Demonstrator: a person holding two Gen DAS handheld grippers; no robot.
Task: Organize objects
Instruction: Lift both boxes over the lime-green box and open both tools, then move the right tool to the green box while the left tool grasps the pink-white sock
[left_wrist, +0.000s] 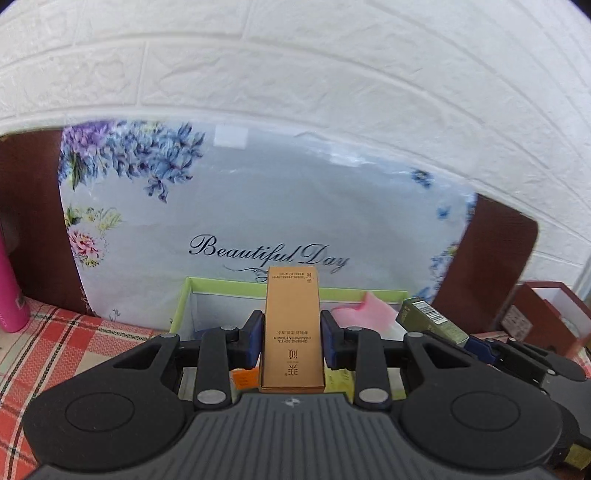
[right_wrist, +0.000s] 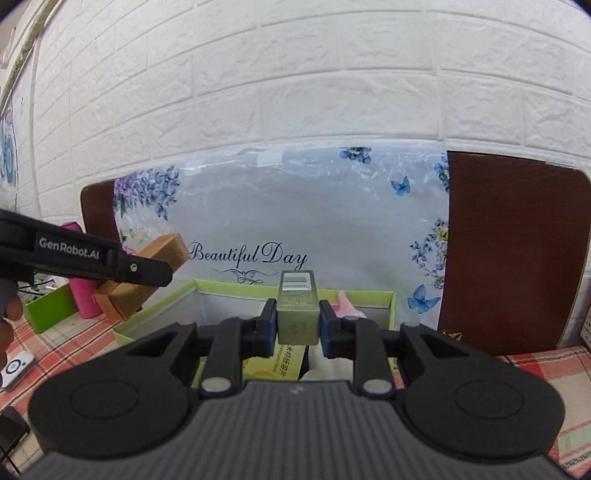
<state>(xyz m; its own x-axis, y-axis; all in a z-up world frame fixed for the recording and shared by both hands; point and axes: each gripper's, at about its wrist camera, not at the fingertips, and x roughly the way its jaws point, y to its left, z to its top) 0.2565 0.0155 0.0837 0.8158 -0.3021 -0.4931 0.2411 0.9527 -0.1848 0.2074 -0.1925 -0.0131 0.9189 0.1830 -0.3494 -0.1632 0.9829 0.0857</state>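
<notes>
- Gold carton (left_wrist: 291, 325): long, narrow, printed text upside down in the left wrist view. Held lengthwise above the green-rimmed tray (left_wrist: 229, 285), far end over the tray's back rim.
- Left gripper (left_wrist: 291, 341): clamped on the gold carton, blue pads (left_wrist: 254, 341) pressed flat against both long sides. Seen from the right wrist view, the same carton (right_wrist: 147, 273) hangs tilted over the tray's left front corner, with the gripper's black body (right_wrist: 85, 258) marked "GenRobot.AI" across it.
- Olive carton (right_wrist: 298, 306): small, barcode on its far end. Held above the tray (right_wrist: 295, 288), roughly over its middle.
- Right gripper (right_wrist: 298, 323): closed on the olive carton, one pad (right_wrist: 271, 325) on each side. In the left wrist view this carton (left_wrist: 428, 319) sits tilted at the tray's right edge.
- Inside the tray: a pink item (left_wrist: 369, 312) toward the back right corner, a yellow-green packet (right_wrist: 280, 363) near the front, an orange item (left_wrist: 243, 378) at front left; details partly hidden by the grippers.
- Behind the tray: floral panel (left_wrist: 258, 206) lettered "Beautiful Day", leaning on a brown board (right_wrist: 513, 251) against the white brick wall (left_wrist: 295, 66).
- Left of the tray: pink bottle (left_wrist: 11, 291), small green box (right_wrist: 50, 306), white device (right_wrist: 14, 369) on the red plaid cloth (left_wrist: 62, 339).
- Right of the tray: open dark red box (left_wrist: 546, 314).
</notes>
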